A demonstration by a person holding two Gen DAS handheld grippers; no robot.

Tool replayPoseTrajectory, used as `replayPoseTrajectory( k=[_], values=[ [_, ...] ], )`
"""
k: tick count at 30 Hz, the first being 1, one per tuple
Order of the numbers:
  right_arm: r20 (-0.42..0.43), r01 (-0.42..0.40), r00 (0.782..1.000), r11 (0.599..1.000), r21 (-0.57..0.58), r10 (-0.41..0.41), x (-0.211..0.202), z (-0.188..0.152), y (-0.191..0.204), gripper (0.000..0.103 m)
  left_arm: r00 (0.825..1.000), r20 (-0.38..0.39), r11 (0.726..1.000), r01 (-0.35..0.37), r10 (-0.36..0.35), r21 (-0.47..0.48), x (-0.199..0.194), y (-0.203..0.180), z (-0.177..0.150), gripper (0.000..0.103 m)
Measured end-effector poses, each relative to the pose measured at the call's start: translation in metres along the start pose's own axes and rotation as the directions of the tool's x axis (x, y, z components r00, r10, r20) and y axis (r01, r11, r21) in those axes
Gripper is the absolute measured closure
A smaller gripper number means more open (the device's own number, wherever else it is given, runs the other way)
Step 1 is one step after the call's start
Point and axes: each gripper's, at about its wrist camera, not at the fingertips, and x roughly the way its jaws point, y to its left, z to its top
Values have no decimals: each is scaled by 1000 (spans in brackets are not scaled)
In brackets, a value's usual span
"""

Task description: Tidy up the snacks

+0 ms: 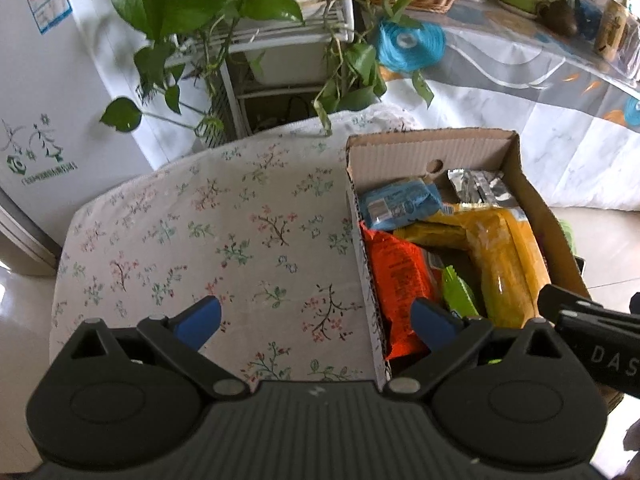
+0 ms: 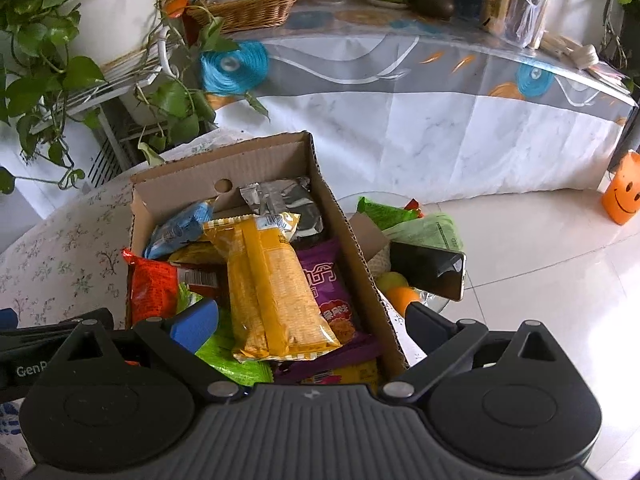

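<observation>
Right gripper (image 2: 308, 326) jaws spread wide, empty, over cardboard box (image 2: 344, 216). Yellow snack packet (image 2: 272, 288) lies atop purple packet (image 2: 332, 292), orange packet (image 2: 152, 288) at left.

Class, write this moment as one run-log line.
left gripper: open, empty, over floral cloth | right gripper: open, empty, over cardboard box | yellow packet: topmost in box

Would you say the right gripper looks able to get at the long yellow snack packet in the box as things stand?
Probably yes: the yellow packet lies on top of the other snacks in the open cardboard box, nothing covers it, and the right gripper is open just above it.
</observation>
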Motion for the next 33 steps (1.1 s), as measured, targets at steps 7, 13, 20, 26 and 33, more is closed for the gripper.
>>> replayPoseTrajectory(
  k=[7, 13, 20, 26, 33],
  values=[
    [-17, 12, 1000, 999, -39, -12, 6, 2, 4, 0, 1000, -3, 1000, -9, 9, 7, 4, 0, 0, 3],
    [-27, 10, 1000, 999, -46, -11, 11, 7, 3, 0, 1000, -3, 1000, -20, 20, 11, 7, -1, 3, 3],
    [-35, 16, 999, 998, -58, -18, 13, 8, 5, 0, 1000, -13, 1000, -21, 21, 8, 10, -1, 4, 3],
    [-50, 11, 999, 998, -61, -14, 17, 9, 7, 0, 999, -34, 1000, -13, 13, -2, 14, 2, 4, 3],
    [-61, 6, 998, 997, -79, -10, 19, 10, 10, 0, 998, -57, 1000, -11, 10, -18, 20, 5, 5, 3]
  ],
)
